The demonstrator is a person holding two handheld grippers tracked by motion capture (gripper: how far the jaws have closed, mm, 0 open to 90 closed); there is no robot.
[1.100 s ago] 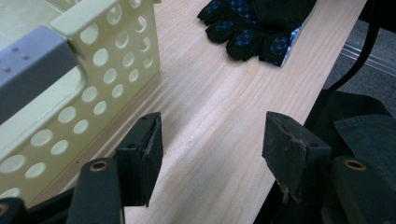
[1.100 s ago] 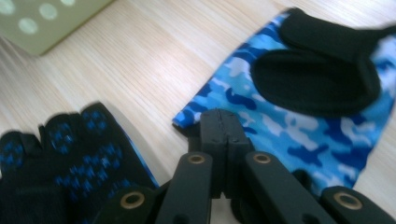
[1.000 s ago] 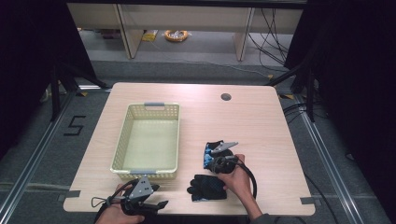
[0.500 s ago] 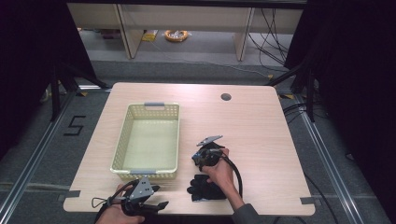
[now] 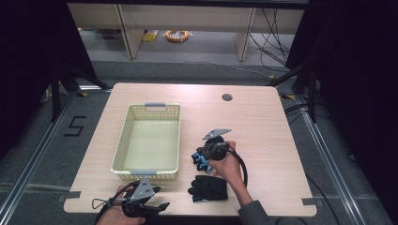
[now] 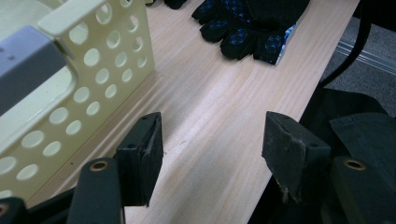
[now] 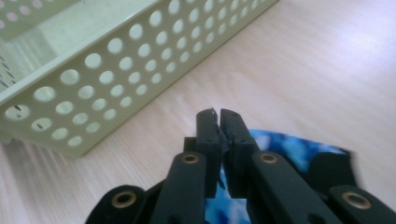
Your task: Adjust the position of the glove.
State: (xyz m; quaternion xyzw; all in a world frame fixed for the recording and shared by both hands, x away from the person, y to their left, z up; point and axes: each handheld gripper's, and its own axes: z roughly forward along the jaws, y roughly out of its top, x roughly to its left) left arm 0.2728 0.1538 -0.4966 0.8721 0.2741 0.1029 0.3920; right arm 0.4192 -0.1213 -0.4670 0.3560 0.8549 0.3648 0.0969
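Jaws of the right gripper (image 7: 219, 116) pinch a blue-black glove (image 5: 201, 159) just right of the basket (image 5: 123, 154); left gripper (image 6: 212, 140) jaws stand spread, empty. Judged risk: the thin pinch slips, dropping the glove short of the basket.

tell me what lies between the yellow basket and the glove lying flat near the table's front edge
Only bare wooden tabletop lies between the pale yellow perforated plastic basket and the black dotted fabric glove, as the left gripper view shows.
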